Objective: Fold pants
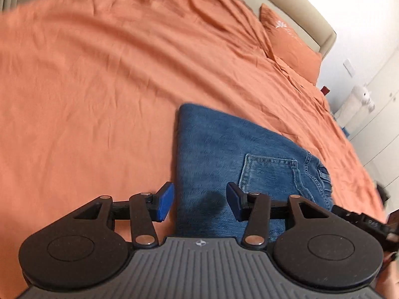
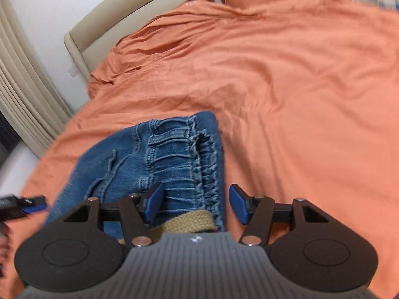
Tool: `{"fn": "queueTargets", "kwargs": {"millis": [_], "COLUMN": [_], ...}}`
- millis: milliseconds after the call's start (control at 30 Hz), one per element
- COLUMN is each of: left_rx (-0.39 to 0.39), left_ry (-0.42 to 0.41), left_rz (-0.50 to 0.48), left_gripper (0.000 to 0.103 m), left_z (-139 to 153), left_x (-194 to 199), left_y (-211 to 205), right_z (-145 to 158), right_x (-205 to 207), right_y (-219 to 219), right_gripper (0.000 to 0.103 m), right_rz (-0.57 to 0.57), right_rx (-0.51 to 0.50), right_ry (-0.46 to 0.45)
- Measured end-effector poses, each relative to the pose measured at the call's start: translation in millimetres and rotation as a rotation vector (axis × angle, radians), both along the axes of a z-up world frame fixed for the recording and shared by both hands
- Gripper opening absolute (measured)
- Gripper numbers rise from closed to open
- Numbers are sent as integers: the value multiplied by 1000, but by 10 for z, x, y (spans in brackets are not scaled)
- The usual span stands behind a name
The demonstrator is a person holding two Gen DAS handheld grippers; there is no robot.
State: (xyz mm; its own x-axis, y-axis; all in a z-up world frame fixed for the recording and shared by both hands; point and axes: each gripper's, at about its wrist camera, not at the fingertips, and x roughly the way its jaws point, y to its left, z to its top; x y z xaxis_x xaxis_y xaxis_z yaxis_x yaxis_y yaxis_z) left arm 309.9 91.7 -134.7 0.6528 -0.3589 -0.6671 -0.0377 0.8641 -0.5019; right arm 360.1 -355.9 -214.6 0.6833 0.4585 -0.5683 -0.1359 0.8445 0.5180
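Note:
Blue jeans (image 1: 224, 149) lie folded into a compact stack on the orange bed cover (image 1: 87, 87). In the left wrist view a back pocket (image 1: 269, 174) faces up. My left gripper (image 1: 199, 201) is open and empty, hovering over the folded edge of the jeans. In the right wrist view the jeans (image 2: 162, 154) show their gathered elastic waistband (image 2: 204, 164) and a tan webbing strap (image 2: 189, 221). My right gripper (image 2: 195, 204) is open and empty above the waistband end. The left gripper's blue tip (image 2: 32, 204) shows at the left edge.
An orange pillow (image 1: 291, 42) lies at the bed head by a beige headboard (image 2: 124, 12). Pleated curtains (image 2: 22, 74) hang by the bed. A white plush toy (image 1: 359, 99) stands by white cupboards. The orange cover (image 2: 299, 87) spreads around the jeans.

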Motion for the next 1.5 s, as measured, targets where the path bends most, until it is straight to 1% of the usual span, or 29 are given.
{"fn": "queueTargets", "kwargs": {"millis": [167,267,333,367,433,500,533,567,600,633,700,833,933,1000,1067,1167,1367,1500], "left_rx": [-187,-245,-271,-278,-266,-262,-260,-258,-259,-252,-225,-167,-134,-116,-98,-66,-60,-21], "left_ry": [53,61,61,60,55,47,45,45,39,31,10,-35,-45,-56,-66,-79,-98,-109], "left_rz": [14,16,15,12,4,3,10,17,22,29,33,44,43,34,32,22,49,68], "left_gripper": [56,55,53,50,44,35,32,27,22,20,10,7,6,6,6,6,6,6], "left_z": [-288,-376,-433,-457,-475,-476,-475,-474,-468,-453,-408,-283,-182,-81,39,217,553,805], "left_x": [68,119,145,151,158,151,143,135,121,105,68,0,-34,-58,-112,-160,-426,-651], "left_y": [191,228,224,218,190,182,179,177,172,163,151,78,31,-7,-42,-87,184,523], "right_z": [-196,-282,-332,-357,-402,-405,-404,-402,-397,-387,-352,-210,-70,60,226,462,844,1021], "right_x": [139,204,245,266,299,309,310,310,315,289,267,196,134,53,-18,-115,-374,-523], "right_y": [-138,-193,-213,-225,-242,-237,-235,-235,-247,-267,-272,-210,-175,-139,-57,43,319,657], "right_gripper": [56,57,56,56,52,48,45,42,37,31,25,20,18,17,17,16,16,16], "right_rz": [3,19,26,27,32,37,41,43,43,42,39,42,32,30,47,66,124,176], "right_rx": [136,188,223,245,284,296,300,307,320,334,344,295,277,266,229,189,165,173], "right_ry": [62,91,100,106,112,110,107,107,108,106,96,50,27,2,-29,-49,-55,-51]}}
